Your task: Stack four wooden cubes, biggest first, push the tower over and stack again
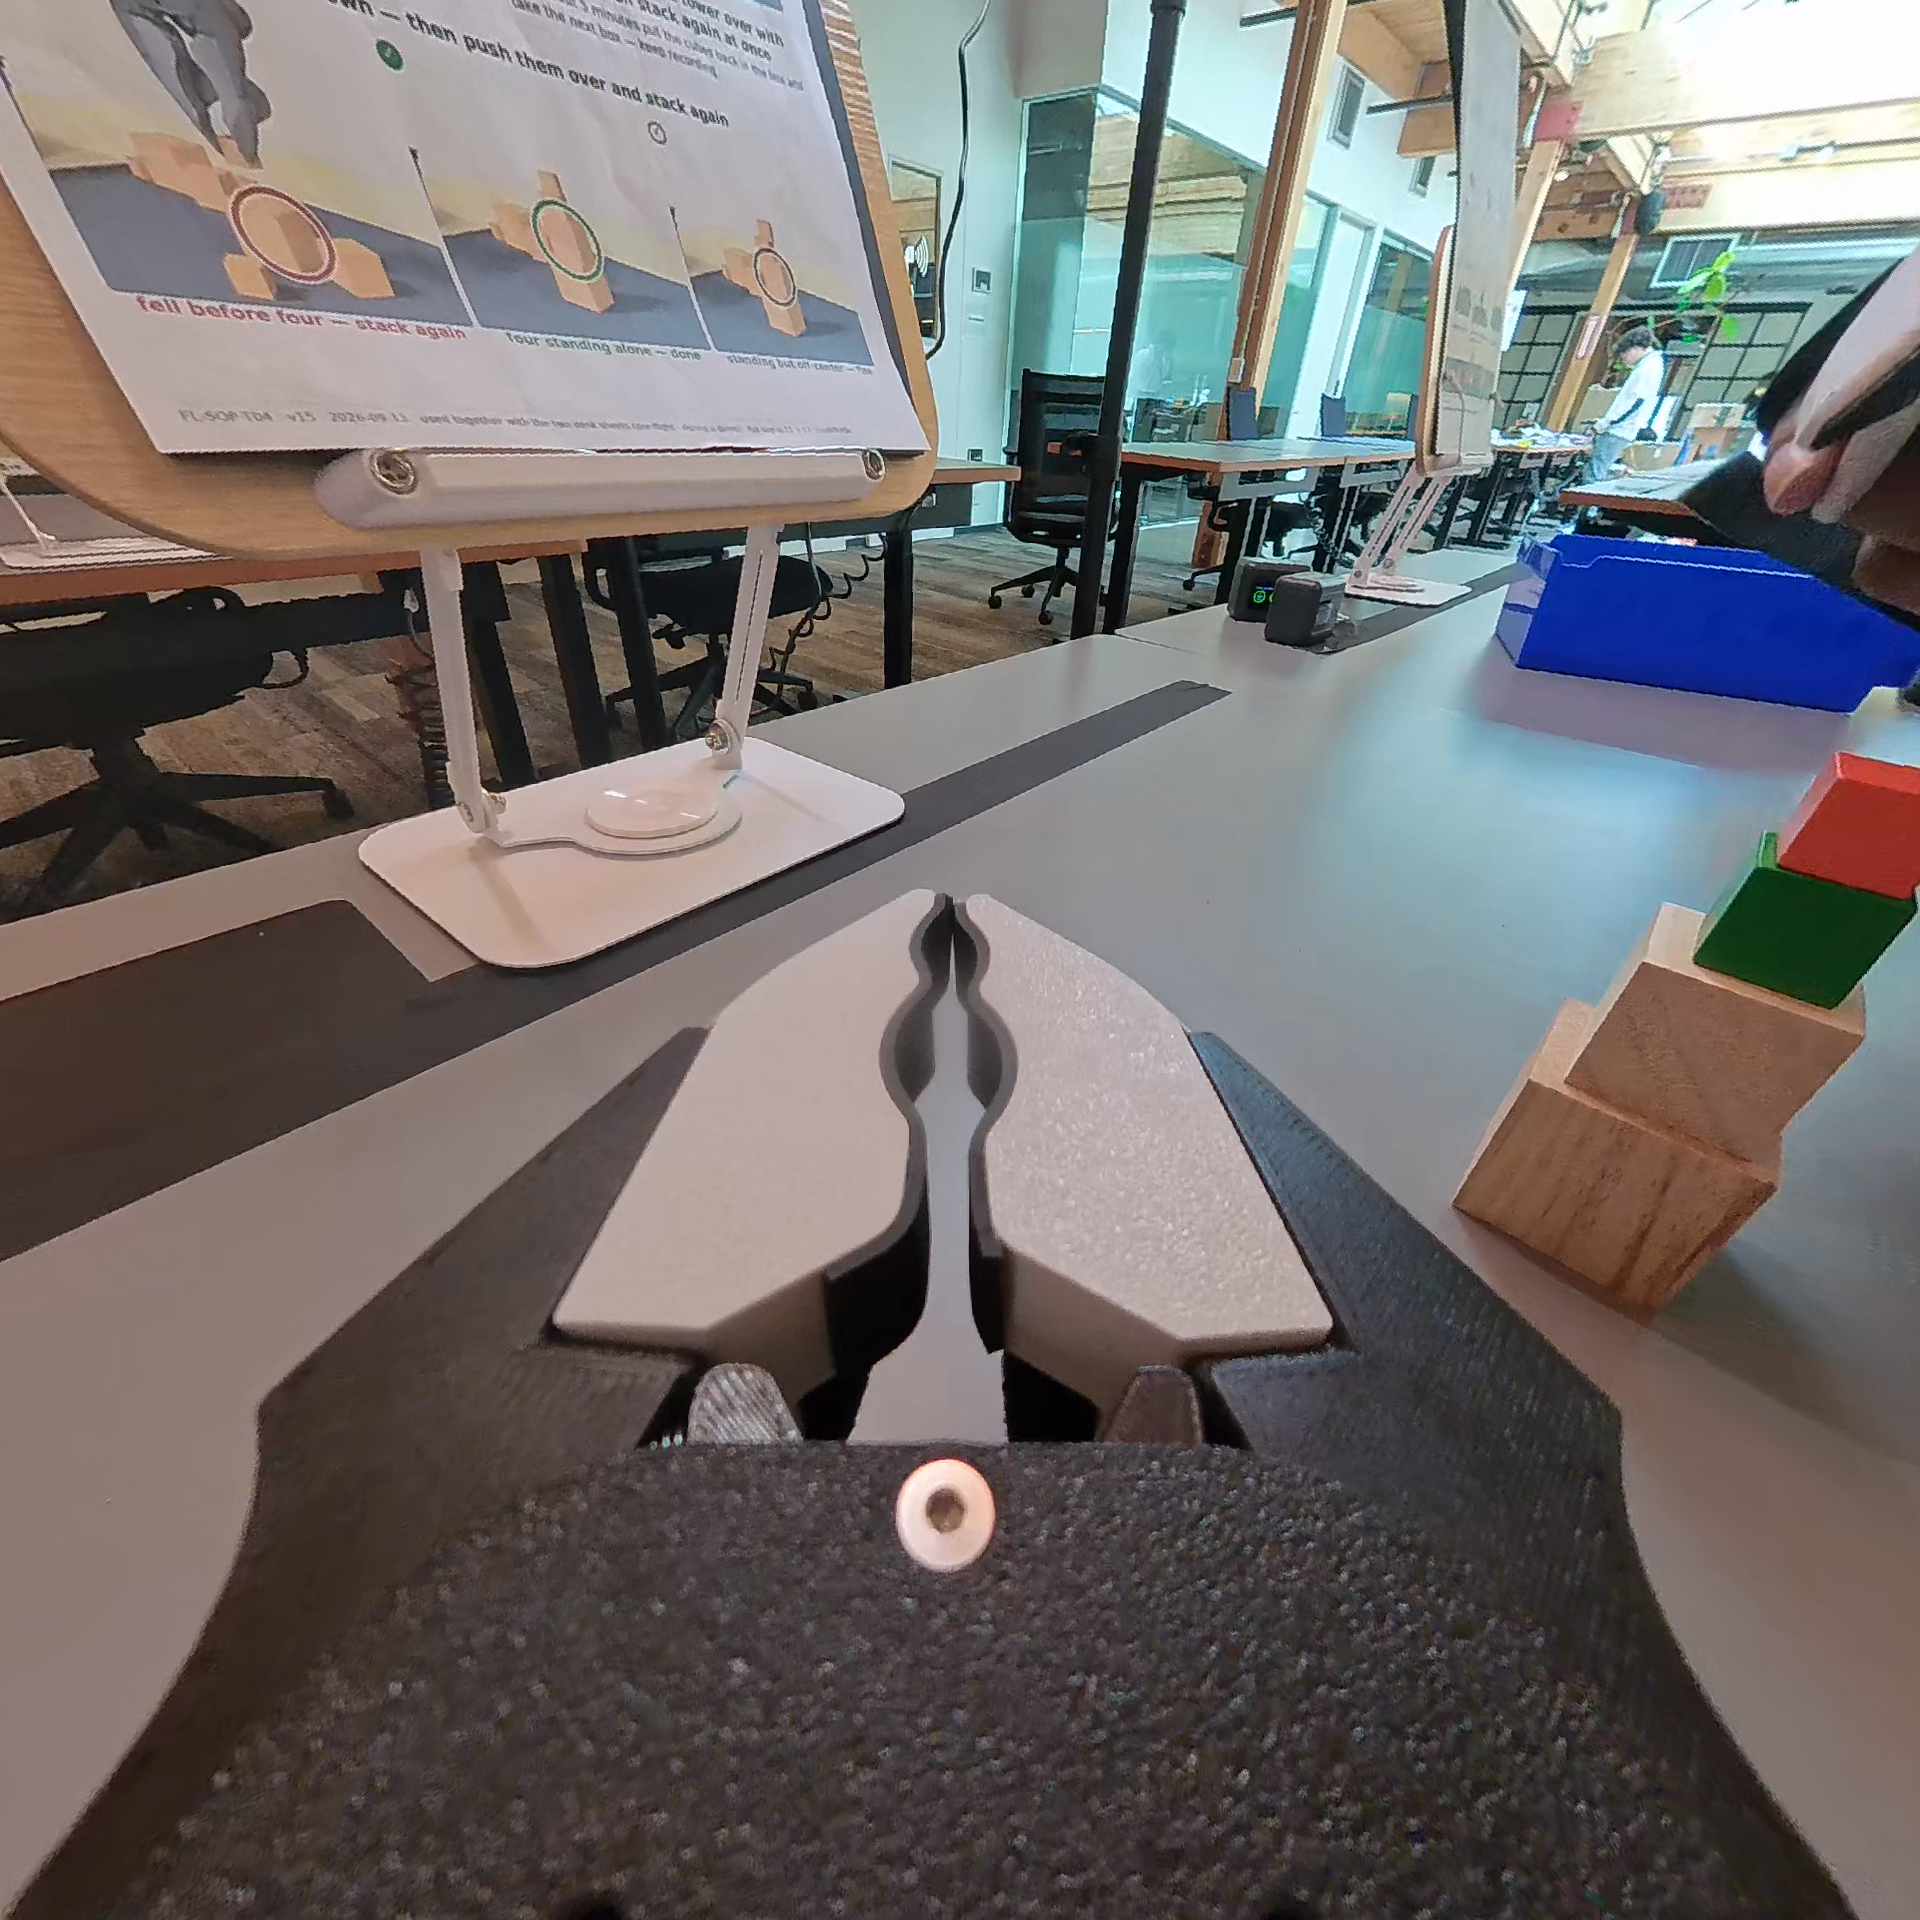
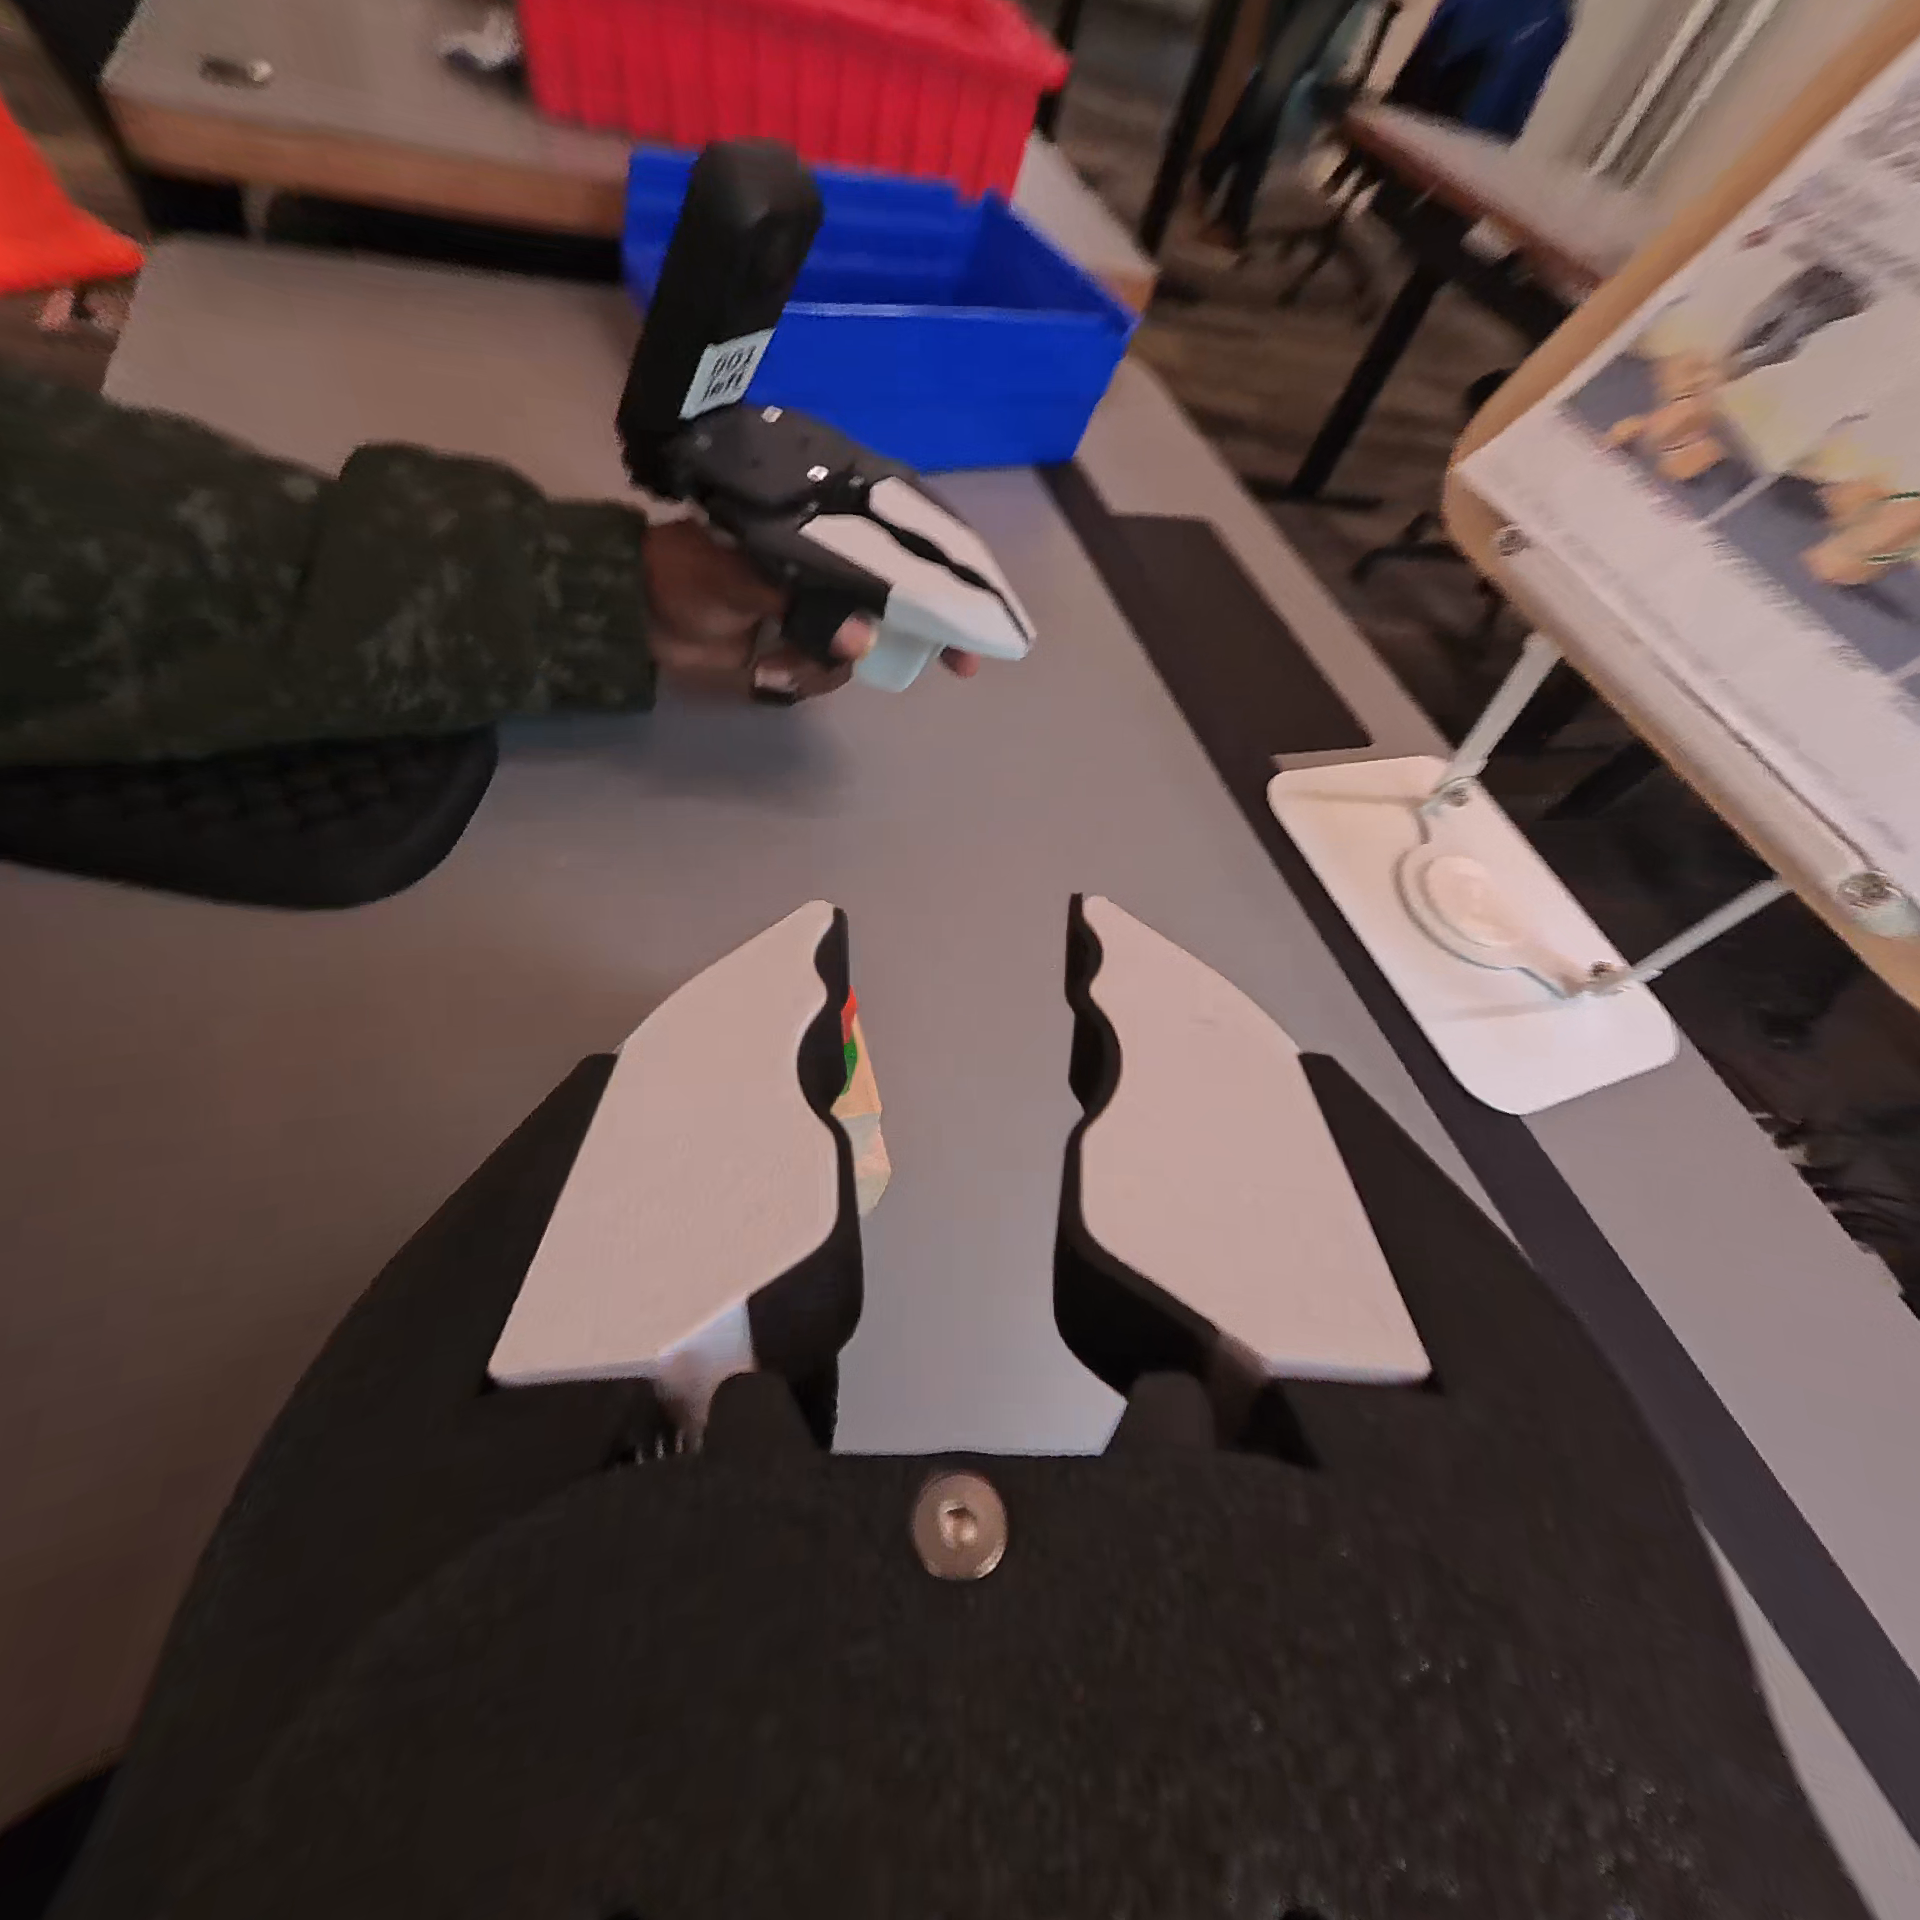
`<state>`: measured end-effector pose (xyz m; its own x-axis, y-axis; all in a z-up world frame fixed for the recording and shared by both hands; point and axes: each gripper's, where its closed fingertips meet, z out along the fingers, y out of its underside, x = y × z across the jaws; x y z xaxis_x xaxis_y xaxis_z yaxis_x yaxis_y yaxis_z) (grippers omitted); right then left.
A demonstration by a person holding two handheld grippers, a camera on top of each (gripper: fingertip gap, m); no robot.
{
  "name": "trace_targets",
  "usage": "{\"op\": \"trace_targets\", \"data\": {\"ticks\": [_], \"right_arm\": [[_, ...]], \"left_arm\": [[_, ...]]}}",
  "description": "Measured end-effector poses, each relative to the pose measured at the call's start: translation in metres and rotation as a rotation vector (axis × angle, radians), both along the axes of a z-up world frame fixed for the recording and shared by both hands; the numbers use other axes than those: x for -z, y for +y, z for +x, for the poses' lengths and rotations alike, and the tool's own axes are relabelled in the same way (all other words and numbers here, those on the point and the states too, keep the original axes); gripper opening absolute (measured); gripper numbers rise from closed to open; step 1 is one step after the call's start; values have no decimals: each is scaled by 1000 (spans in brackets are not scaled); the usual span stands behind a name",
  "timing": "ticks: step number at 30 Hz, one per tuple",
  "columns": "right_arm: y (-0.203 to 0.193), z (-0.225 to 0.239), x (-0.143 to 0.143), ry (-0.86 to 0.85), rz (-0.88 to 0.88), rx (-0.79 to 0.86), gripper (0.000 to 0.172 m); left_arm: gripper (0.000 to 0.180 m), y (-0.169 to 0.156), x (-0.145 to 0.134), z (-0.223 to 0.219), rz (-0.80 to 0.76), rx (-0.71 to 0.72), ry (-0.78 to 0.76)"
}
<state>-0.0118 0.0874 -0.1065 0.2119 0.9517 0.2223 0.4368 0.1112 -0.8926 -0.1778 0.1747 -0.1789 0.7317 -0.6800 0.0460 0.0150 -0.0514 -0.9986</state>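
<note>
My left gripper (image 1: 951,914) is shut with nothing between its pads, low over the grey table (image 1: 1299,883). To its right stands a stack of blocks: two plain wooden blocks (image 1: 1662,1122), a green block (image 1: 1803,940) and a red block (image 1: 1860,831) on top. My right gripper (image 2: 956,925) is open and holds nothing. A sliver of the stack (image 2: 860,1091), red, green and wood, shows beside its left finger (image 2: 727,1091); the pads do not press on it. The left gripper also shows in the right wrist view (image 2: 1013,629), held by a hand (image 2: 727,623).
A white stand (image 1: 623,842) carries a wooden board with a printed sheet (image 1: 447,208); its base also shows in the right wrist view (image 2: 1455,914). A blue bin (image 1: 1704,623) (image 2: 935,343) sits on the table, a red bin (image 2: 779,73) beyond it. Black tape strip (image 1: 987,769). Across from one pair of fingers to the other is roughly 20 centimeters.
</note>
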Motion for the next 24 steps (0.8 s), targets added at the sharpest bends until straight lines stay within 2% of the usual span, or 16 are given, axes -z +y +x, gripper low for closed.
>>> {"op": "trace_targets", "data": {"ticks": [6, 12, 14, 19, 24], "right_arm": [[-1, 36, -4, 230, 45, 173, 24], [-8, 61, 19, 345, 2, 244, 0], [-10, 63, 26, 385, -7, 257, 0], [-27, 44, 49, 415, -65, 165, 0], [-63, 5, 79, 291, -159, -37, 0]], "left_arm": [[0, 1, 0, 0, 3, -11, 4], [0, 1, 1, -3, 6, -41, 14], [0, 2, 1, -4, 6, -53, 13], [0, 3, 4, -9, -1, -86, 22], [0, 6, 10, -11, -10, -110, 40]]}}
